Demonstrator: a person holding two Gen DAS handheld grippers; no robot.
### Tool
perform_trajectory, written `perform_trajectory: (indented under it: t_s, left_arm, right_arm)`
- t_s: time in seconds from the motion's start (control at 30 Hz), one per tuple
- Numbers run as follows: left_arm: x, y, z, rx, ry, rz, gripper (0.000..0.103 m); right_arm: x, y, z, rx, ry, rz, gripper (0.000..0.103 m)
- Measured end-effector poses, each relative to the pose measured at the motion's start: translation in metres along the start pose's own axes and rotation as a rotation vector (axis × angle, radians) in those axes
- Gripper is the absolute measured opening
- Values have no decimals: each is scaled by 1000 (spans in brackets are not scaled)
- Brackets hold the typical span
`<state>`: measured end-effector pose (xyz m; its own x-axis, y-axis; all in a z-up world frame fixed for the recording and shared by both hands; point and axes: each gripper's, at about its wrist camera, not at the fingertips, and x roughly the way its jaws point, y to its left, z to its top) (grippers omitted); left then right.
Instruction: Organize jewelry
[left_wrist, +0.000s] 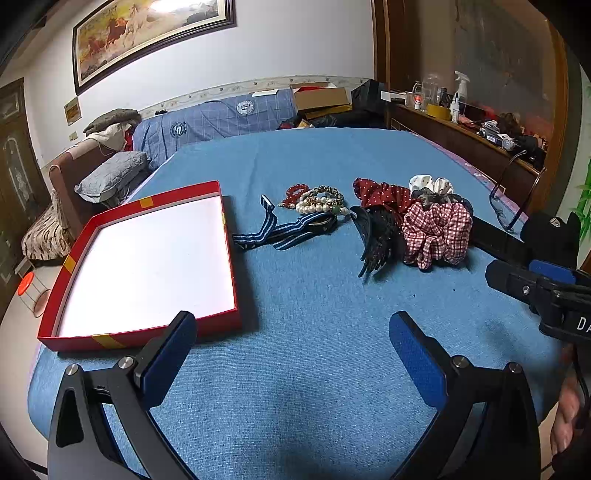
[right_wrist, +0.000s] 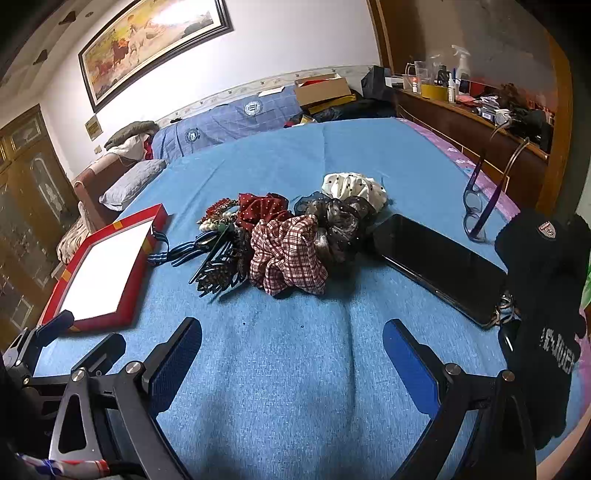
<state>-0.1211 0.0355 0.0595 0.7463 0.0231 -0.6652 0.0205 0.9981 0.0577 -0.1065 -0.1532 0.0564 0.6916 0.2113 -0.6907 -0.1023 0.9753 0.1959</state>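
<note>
A red box with a white empty floor lies at the left on the blue cloth; it also shows in the right wrist view. Beyond lie bead bracelets, a blue striped watch strap, a black claw clip, a red plaid scrunchie, a red dotted scrunchie, a dark sheer scrunchie and a white dotted one. My left gripper is open and empty, near the box's front corner. My right gripper is open and empty, short of the plaid scrunchie.
A black phone lies right of the scrunchies. Purple glasses and a black glove sit near the right edge. A sofa with a blue quilt stands behind, a cluttered wooden cabinet at the right.
</note>
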Motion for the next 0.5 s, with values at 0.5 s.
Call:
perform_trajectory:
  t_s: [0.5]
  left_arm:
    - [11, 2, 6, -11, 21, 3, 103]
  right_arm:
    - [19, 3, 27, -32, 6, 12, 98]
